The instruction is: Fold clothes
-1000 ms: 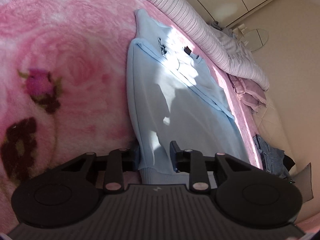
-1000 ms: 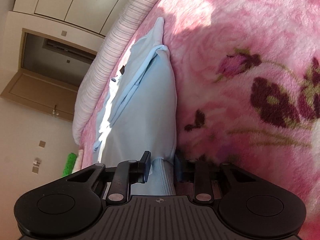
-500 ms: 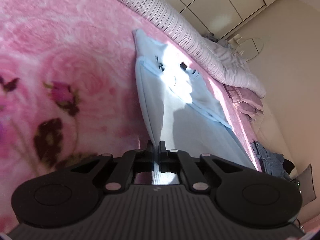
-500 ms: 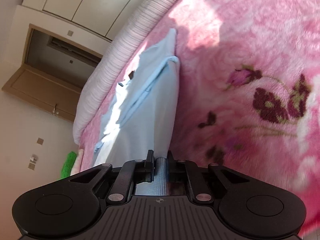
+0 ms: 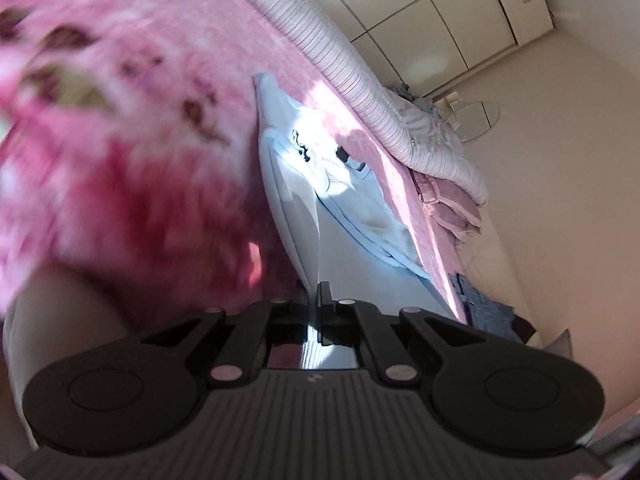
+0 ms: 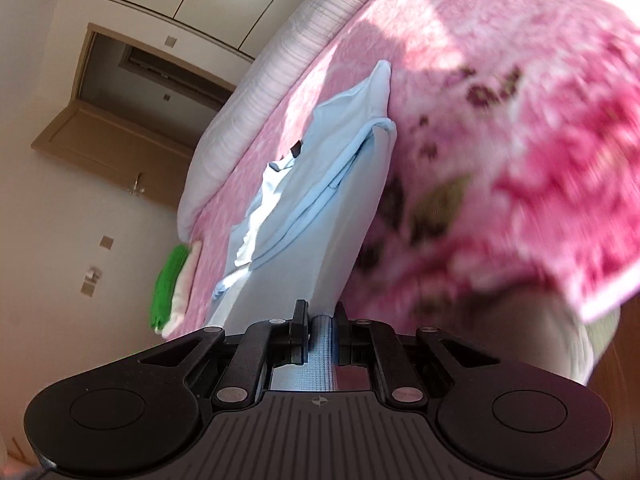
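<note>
Now both grippers — left gripper (image 5: 313, 294), right gripper (image 6: 320, 312) — have pinched the light-blue top's (image 5: 352, 248) near hem, lifting it off the pink blanket (image 6: 500, 80) — fold begun.

A: What do we have around us?

B: We see a pink floral blanket (image 5: 132, 92) over the bed, and a striped white quilt (image 5: 348, 68) rolled along its far edge.

A: We also see pale wardrobe doors (image 5: 452, 12) behind it, and denim (image 5: 486, 312) heaped at the bed's side.

B: From the other side we find a brown door (image 6: 116, 136) standing open, and a green cloth (image 6: 168, 280) at the blanket's edge.
</note>
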Demonstrator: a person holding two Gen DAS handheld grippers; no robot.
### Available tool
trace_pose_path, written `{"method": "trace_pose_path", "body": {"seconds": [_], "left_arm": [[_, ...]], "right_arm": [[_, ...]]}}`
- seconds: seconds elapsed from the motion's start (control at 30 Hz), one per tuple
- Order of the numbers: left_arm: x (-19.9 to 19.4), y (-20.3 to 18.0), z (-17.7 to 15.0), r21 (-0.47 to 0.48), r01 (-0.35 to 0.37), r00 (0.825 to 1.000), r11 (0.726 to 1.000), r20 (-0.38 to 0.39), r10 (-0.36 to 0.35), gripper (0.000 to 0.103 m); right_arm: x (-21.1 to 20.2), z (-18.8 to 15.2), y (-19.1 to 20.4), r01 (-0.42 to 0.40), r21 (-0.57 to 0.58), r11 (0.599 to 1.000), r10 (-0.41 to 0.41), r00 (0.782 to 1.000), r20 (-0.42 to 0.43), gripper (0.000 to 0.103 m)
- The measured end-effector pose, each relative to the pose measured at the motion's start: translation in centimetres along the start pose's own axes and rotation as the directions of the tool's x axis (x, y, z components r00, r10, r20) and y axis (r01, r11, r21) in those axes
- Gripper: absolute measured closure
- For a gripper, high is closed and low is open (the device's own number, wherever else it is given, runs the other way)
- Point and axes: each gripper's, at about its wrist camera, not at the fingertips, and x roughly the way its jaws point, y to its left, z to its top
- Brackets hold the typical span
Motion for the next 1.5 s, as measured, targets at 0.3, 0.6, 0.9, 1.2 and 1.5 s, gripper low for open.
{"method": "trace_pose_path", "body": {"seconds": [0.3, 0.6, 0.9, 1.2, 1.5], "left_arm": [[-1.6, -2.3, 2.3, 0.024, 0.074, 0.997, 0.997, -0.001, -0.074, 0.102], [8.9, -3.3, 16.4, -0.042, 0.116, 0.993, 0.992, -0.001, -0.116, 0.101], [19.9, 2.9, 24.2, -0.214, -0.051, 0.998, 0.975, 0.02, 0.057, 0.095], [20.5, -1.3, 22.2, 0.268, -0.11, 0.989, 0.957, -0.071, 0.133, 0.076], [25.5, -1.9, 23.2, 0.362, -0.139, 0.976, 0.922, -0.108, 0.19, 0.072]], "right_arm": [[-2.2, -0.9, 2.3, -0.025, -0.077, 0.997, 0.023, 0.999, -0.027, 0.094], [4.5, 13.0, 5.2, -0.123, -0.097, 0.988, 0.128, 0.99, 0.051, 0.094], [19.6, 24.7, -2.9, 0.123, 0.314, 0.941, -0.134, 0.991, 0.016, 0.072], [18.5, 21.9, 0.6, 0.274, -0.322, 0.906, -0.27, 0.961, 0.06, 0.067], [20.8, 22.4, 0.8, 0.229, -0.432, 0.872, -0.231, 0.972, 0.05, 0.067]]}}
